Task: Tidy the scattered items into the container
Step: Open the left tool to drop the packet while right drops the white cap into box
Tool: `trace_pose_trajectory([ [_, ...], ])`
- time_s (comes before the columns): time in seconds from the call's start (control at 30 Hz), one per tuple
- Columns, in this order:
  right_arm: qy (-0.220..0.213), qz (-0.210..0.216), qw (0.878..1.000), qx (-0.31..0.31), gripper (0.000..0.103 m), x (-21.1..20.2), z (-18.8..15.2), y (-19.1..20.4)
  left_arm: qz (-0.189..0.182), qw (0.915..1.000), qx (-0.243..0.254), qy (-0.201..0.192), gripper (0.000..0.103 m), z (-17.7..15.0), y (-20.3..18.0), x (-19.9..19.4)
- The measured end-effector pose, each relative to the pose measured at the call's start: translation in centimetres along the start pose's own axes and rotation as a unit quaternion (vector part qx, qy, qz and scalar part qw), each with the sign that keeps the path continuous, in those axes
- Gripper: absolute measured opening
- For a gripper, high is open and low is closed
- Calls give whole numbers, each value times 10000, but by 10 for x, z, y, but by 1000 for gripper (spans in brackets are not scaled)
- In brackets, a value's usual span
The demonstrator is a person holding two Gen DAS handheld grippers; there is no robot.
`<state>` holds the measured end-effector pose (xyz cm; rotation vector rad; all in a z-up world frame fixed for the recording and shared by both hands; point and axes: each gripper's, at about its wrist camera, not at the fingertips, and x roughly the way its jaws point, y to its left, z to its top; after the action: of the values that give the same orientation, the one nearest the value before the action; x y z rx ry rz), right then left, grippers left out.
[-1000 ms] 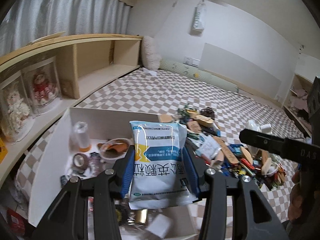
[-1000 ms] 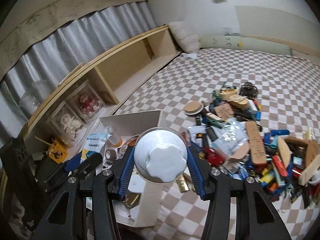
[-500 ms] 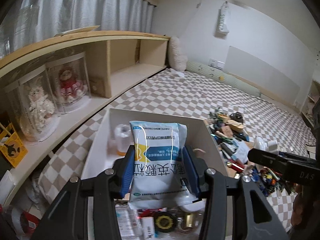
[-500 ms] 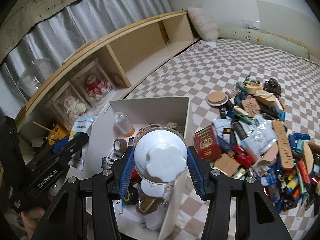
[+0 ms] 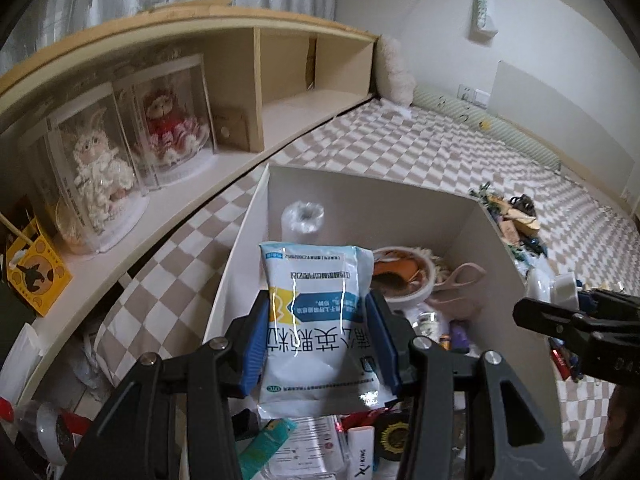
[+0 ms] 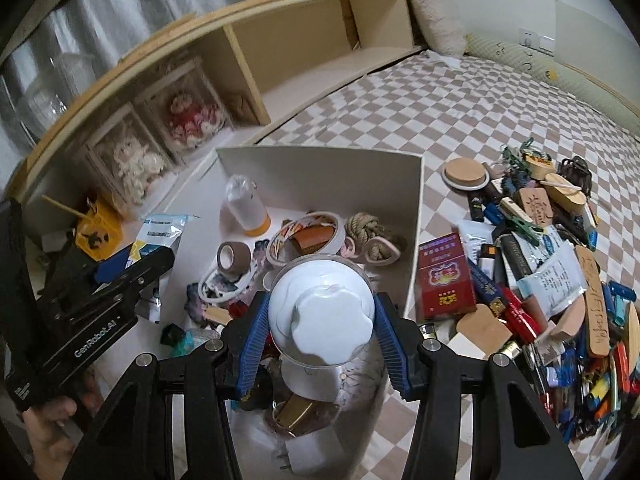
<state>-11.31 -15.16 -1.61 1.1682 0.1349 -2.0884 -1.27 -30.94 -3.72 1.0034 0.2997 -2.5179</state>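
My left gripper (image 5: 318, 344) is shut on a white and blue packet with printed text (image 5: 316, 320), held over the near left part of the white open box (image 5: 476, 220). The right gripper (image 6: 322, 334) is shut on a clear jar with a white scalloped lid (image 6: 324, 316), above the box's (image 6: 320, 168) near end. Inside the box lie a bottle with an orange base (image 6: 244, 208), tape rolls (image 6: 234, 258), a rope knot (image 6: 366, 228) and pink scissors (image 5: 460, 284). The scattered pile (image 6: 540, 272) lies on the checked bedspread to the right.
A low wooden shelf (image 5: 240, 64) with two cased dolls (image 5: 132, 140) runs along the left of the box. A yellow carton (image 5: 36, 276) stands on its near end. A red box (image 6: 444, 280) leans by the container's right wall. A hand (image 6: 44, 432) holds the left tool.
Both grippers have moved leftward and down with their loads, from beside the pile to over the box. The box now fills the lower middle of both views.
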Motion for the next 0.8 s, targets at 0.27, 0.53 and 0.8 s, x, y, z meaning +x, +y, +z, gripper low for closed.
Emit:
trace_pose_trajectory([
  [0.27,166,-97,9998,-80,53,16,1,1,-43,9994,-295,146,54,-5,11,11],
  [0.53,251,-160,9995,-42,53,25,3,2,-88,9990,-430,118,66,-5,13,8],
  [0.8,261,-205,9991,-279,61,32,2,10,-133,9988,-438,143,66,-6,12,6],
])
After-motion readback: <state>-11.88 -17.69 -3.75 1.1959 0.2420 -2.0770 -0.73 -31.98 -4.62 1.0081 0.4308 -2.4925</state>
